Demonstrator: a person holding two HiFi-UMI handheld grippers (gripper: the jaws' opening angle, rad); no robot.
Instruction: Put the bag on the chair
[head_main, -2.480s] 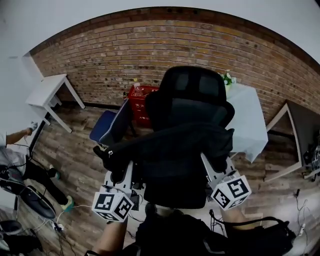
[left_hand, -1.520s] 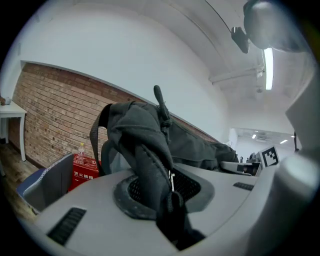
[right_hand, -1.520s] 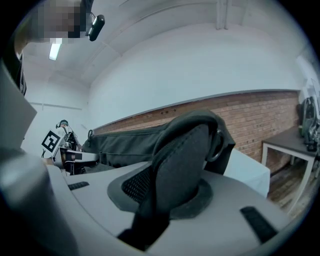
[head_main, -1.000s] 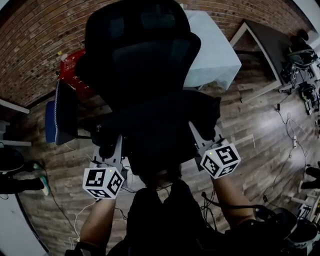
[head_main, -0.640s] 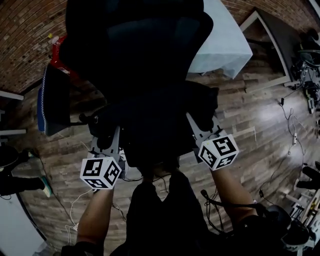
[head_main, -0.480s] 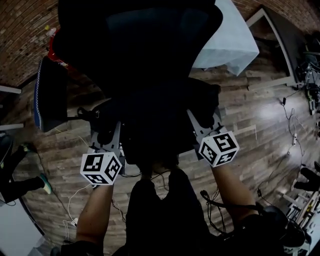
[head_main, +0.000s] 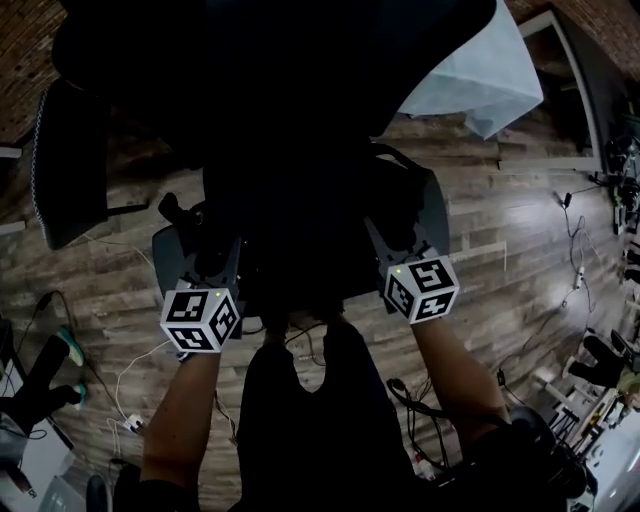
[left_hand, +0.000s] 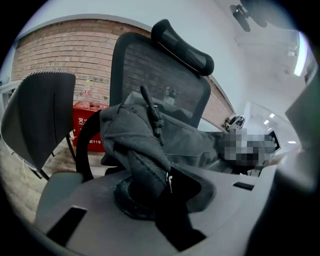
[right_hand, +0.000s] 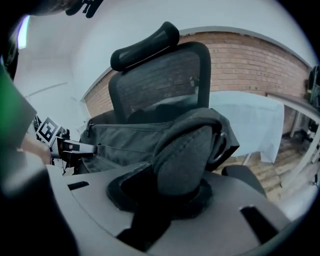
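1. Right now your left gripper is clamped on a bunched fold of the dark grey bag. Its jaws stand narrow, with the pads pressing the fabric just beside a zipper pull.
2. Your right gripper is likewise closed on the bag, at the opposite end. It pinches a padded strap next to a metal ring.
3. So the bag hangs stretched between your two grippers. Its long axis runs left to right, across the front of the black office chair and parallel to the mesh backrest, below the headrest.
4. From your head view the bag lies just ahead of both grippers, over the seat and between the grey armrests. That view is too dark to tell whether the bag's underside touches the seat yet.
5. Neither hand looks nearer than the other, since each holds one end at about the same reach. The coming move therefore looks like a level, two-handed lowering, straight down and slightly toward the backrest.
6. Keep the long axis square to the backrest as you lower. A skewed bag could catch an end or the strap on an armrest.
7. Let go only once the seat seems to carry the weight, or the bag may slide off the front edge.
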